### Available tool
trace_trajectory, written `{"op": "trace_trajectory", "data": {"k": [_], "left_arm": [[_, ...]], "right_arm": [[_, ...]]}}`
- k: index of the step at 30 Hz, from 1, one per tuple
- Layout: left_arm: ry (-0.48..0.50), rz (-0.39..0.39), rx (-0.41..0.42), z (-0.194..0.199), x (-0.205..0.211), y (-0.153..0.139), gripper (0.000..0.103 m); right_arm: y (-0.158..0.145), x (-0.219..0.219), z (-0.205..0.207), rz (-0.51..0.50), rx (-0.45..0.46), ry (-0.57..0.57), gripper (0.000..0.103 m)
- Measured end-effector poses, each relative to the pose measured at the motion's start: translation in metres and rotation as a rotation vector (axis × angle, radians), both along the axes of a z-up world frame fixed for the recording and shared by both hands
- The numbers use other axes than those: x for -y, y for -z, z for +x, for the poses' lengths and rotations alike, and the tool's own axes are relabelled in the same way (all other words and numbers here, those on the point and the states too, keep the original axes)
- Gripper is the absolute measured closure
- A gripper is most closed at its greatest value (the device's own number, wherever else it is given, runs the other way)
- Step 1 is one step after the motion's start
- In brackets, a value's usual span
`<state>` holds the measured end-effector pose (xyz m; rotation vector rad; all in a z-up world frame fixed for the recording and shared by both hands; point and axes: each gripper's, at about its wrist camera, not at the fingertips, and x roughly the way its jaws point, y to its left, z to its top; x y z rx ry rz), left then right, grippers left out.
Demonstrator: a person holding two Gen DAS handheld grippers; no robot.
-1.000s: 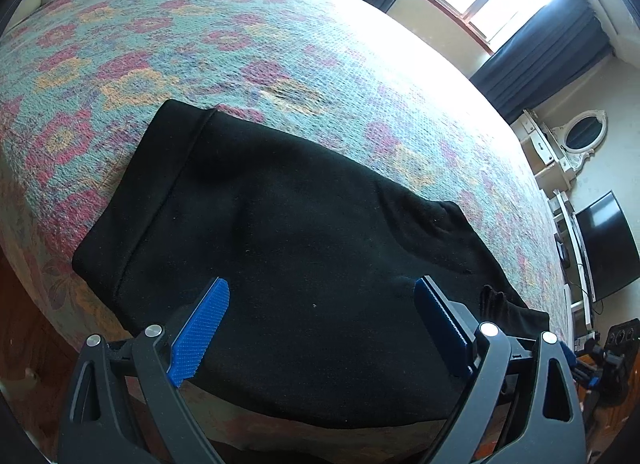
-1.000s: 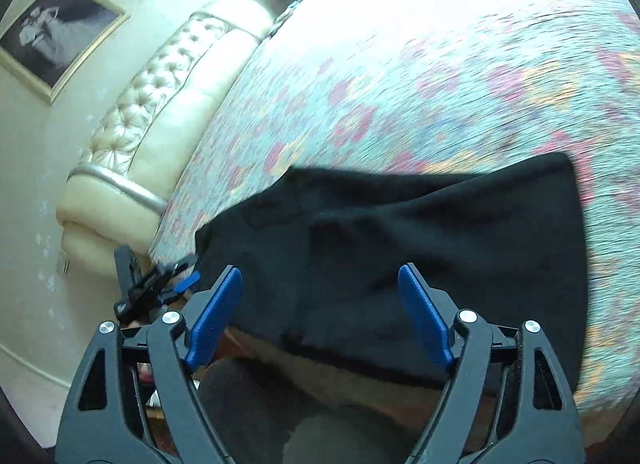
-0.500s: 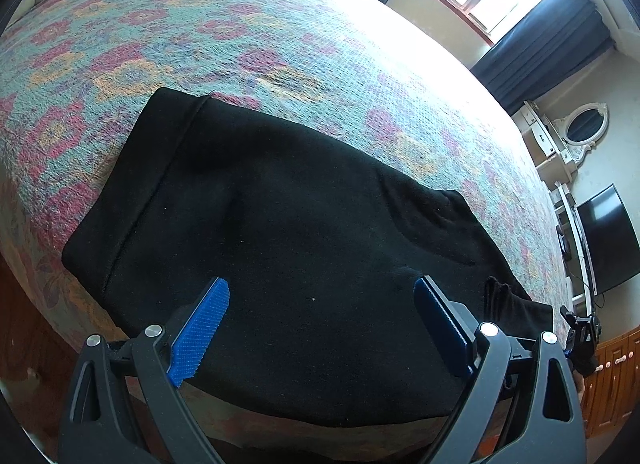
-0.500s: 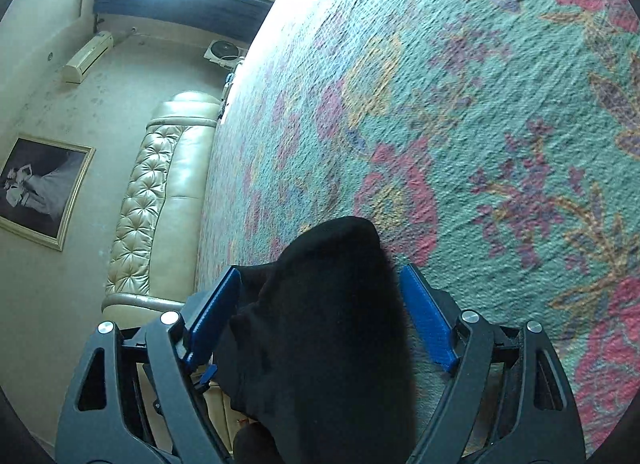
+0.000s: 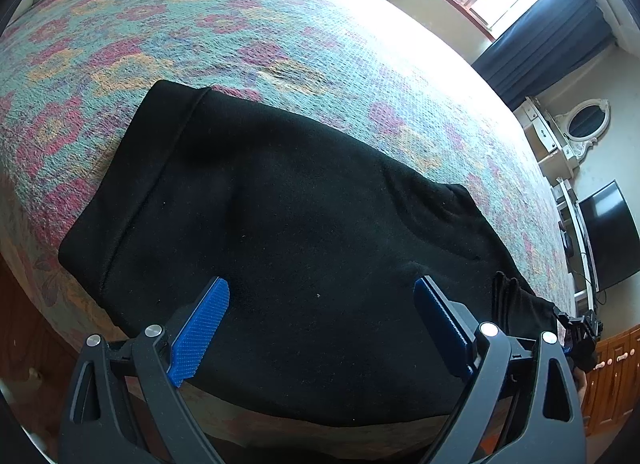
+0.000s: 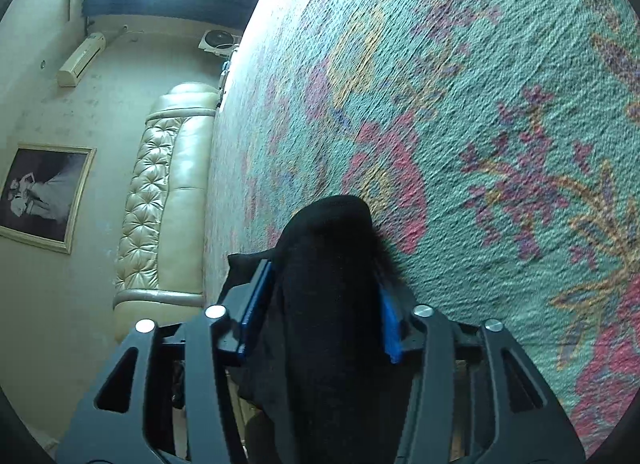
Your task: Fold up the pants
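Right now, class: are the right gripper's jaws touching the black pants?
Touching. The right wrist view shows the closing right gripper with both blue pads against the pants bunched between them.

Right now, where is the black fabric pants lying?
In the left wrist view the black fabric pants lie flat on the floral bedspread, near its front edge; their right end sits bunched between the closing right gripper.

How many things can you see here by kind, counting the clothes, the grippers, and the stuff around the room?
Black pants: 1
Grippers: 2, left gripper open above the pants, right gripper closing on a bunched end of them
Floral bedspread: 1
Framed picture: 1
Television: 1
Oval mirror: 1
Total: 7
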<state>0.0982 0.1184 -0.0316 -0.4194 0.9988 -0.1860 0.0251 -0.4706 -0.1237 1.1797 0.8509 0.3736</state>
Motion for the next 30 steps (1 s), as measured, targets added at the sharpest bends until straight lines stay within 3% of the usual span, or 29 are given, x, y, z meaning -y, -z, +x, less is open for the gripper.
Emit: {"op": "trace_trajectory", "data": {"k": [2,8,11,12,15,16,19,21,23,26,30], "left_arm": [[-0.005,-0.009,-0.002,0.0,-0.002,0.0,0.011],[-0.018,-0.033,-0.008,0.0,-0.007,0.001,0.011],[-0.01,-0.017,-0.009,0.0,-0.005,0.001,0.011],[-0.008,-0.015,-0.009,0.0,-0.005,0.002,0.011],[-0.008,-0.022,-0.008,-0.001,-0.006,0.002,0.011],[-0.009,-0.027,-0.008,0.0,-0.006,0.001,0.011],[-0.01,-0.038,-0.005,-0.001,-0.009,0.001,0.011],[-0.012,-0.059,-0.006,-0.002,-0.013,0.002,0.011],[-0.016,-0.098,-0.006,-0.003,-0.019,0.002,0.011],[-0.029,-0.195,-0.007,-0.004,-0.033,0.0,0.011],[-0.065,-0.357,0.045,-0.005,-0.065,-0.01,0.011]], "right_arm": [[0.0,0.003,-0.012,0.024,0.005,-0.008,0.037],[0.016,0.012,-0.06,0.137,0.013,-0.067,0.036],[0.017,0.013,-0.079,0.145,0.021,-0.101,0.037],[0.017,0.012,-0.083,0.125,0.017,-0.117,0.038],[0.023,0.008,-0.094,0.016,-0.041,-0.145,0.072],[0.027,0.009,-0.096,0.004,-0.053,-0.142,0.076],[0.028,0.008,-0.099,0.002,-0.053,-0.132,0.076],[0.024,0.007,-0.101,0.018,-0.049,-0.121,0.07],[0.015,0.007,-0.1,0.014,-0.043,-0.1,0.053],[-0.013,0.009,-0.108,-0.123,-0.022,-0.001,0.035],[-0.047,0.005,-0.118,-0.214,0.03,0.105,0.024]]}}
